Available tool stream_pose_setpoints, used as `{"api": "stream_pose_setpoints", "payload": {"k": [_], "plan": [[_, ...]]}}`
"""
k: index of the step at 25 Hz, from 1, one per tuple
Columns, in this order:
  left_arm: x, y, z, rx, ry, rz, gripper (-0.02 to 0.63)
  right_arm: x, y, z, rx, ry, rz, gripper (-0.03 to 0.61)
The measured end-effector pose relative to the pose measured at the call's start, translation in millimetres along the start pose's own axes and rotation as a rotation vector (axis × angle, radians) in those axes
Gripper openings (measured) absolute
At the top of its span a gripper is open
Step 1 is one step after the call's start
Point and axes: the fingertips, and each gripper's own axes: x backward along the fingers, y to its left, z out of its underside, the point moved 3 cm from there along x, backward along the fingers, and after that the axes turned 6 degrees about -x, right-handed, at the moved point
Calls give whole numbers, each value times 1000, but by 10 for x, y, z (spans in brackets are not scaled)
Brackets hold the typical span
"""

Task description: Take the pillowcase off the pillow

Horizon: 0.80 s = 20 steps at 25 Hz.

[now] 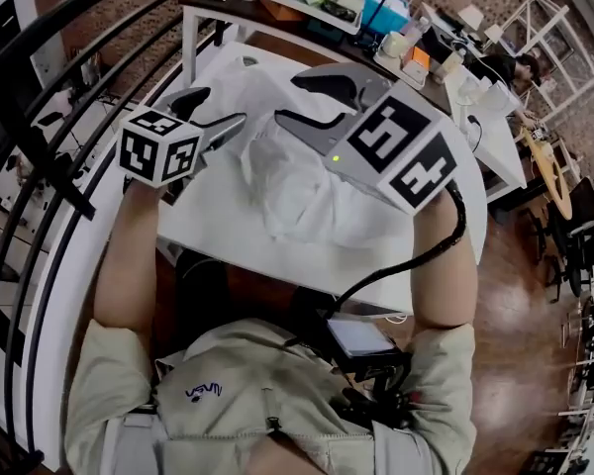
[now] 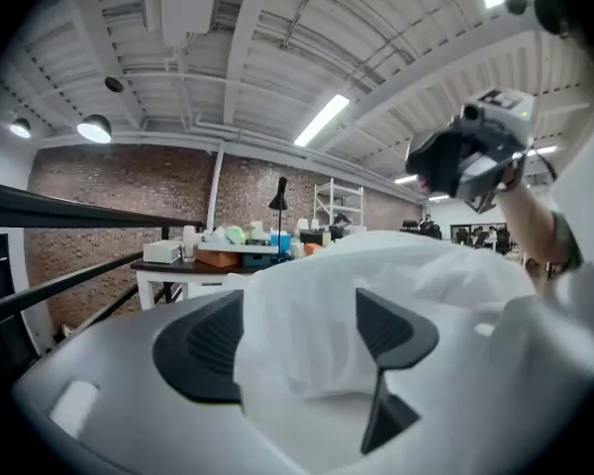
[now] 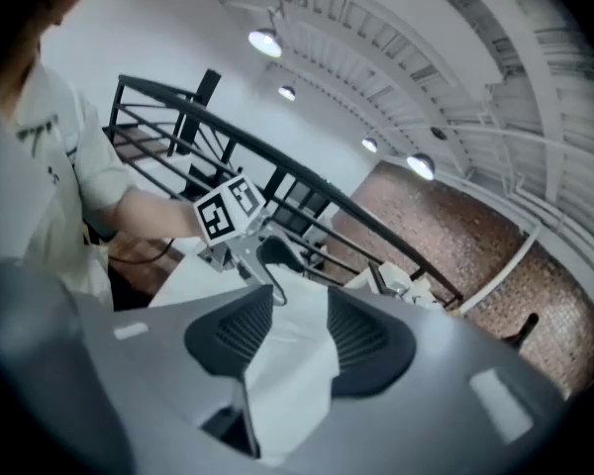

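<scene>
**A:** While the head view had the pillowcase (image 1: 297,191) heaped mid-frame on the bench (image 1: 208,228), which step was it?

**B:** Regripping, I'd judge. In the left gripper view the left claw (image 2: 302,330) gaped, with the pillowcase loose between. The right gripper view showed the right claw (image 3: 295,330) likewise, plus a hanging edge unseen overhead. Next called for clamping a fresh fold.

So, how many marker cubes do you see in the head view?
2. One cube is on the left gripper, at the left; the other on the right gripper, over the cloth.

railing (image 1: 42,146) tight on l, cluttered desk (image 1: 228,15) behind table (image 1: 208,236).
</scene>
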Motion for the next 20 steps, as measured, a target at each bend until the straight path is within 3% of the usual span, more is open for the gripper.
{"api": "stream_pose_setpoints", "payload": {"k": [2, 6, 8, 10, 14, 16, 20], "plan": [[-235, 62, 114, 15, 66, 18, 398, -348, 65, 114, 67, 158, -3, 173], [-497, 94, 195, 82, 96, 76, 413, -833, 130, 607, 235, 540, 28, 173], [-594, 113, 217, 104, 103, 97, 413, -925, 134, 773, 226, 622, 7, 160], [-692, 131, 238, 114, 112, 118, 408, -971, 112, 886, 179, 660, -12, 150], [-816, 60, 245, 84, 114, 155, 96, -1021, 108, 1026, 174, 687, -14, 29], [-836, 2, 211, 34, 115, 153, 8, -972, 154, 974, 192, 648, -16, 17], [-804, -59, -17, -8, 40, 171, 8, -734, 159, 769, 152, 543, -26, 14]]}}
